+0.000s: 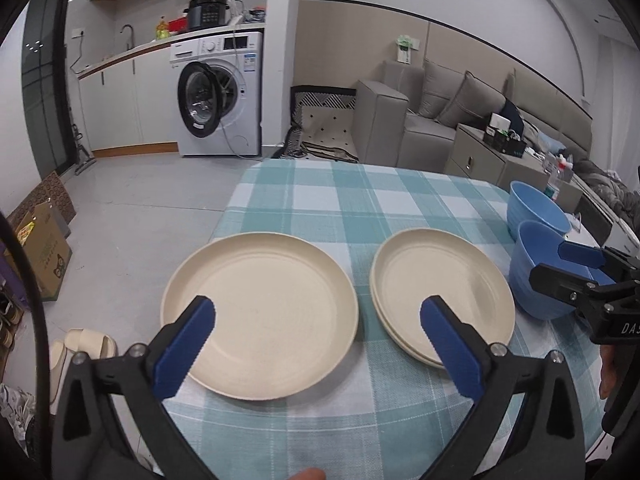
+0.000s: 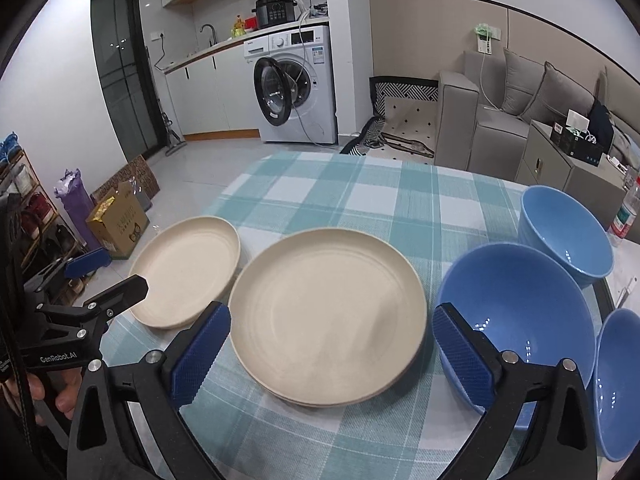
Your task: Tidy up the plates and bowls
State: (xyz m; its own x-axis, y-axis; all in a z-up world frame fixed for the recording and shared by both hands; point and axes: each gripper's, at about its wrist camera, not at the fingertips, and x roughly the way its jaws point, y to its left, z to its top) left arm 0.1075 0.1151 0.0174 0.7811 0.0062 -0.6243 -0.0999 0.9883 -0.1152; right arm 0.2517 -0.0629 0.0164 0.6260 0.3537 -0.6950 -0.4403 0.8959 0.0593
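Note:
A single cream plate (image 1: 260, 312) (image 2: 188, 268) lies at the table's left. A stack of cream plates (image 1: 440, 292) (image 2: 328, 328) lies right of it. Three blue bowls stand on the right: a near one (image 2: 520, 320) (image 1: 536, 280), a far one (image 2: 568, 232) (image 1: 536, 208) and one at the right edge (image 2: 620, 380). My left gripper (image 1: 318, 344) is open, hovering over the gap between the plates. My right gripper (image 2: 332, 352) is open above the stack's near edge. It also shows in the left wrist view (image 1: 568, 264).
The table wears a teal checked cloth (image 1: 360, 200). A plastic bottle (image 2: 624, 216) stands at the table's far right. Beyond are a washing machine (image 1: 224, 92), a grey sofa (image 1: 460, 108) and a cardboard box (image 2: 116, 224) on the floor.

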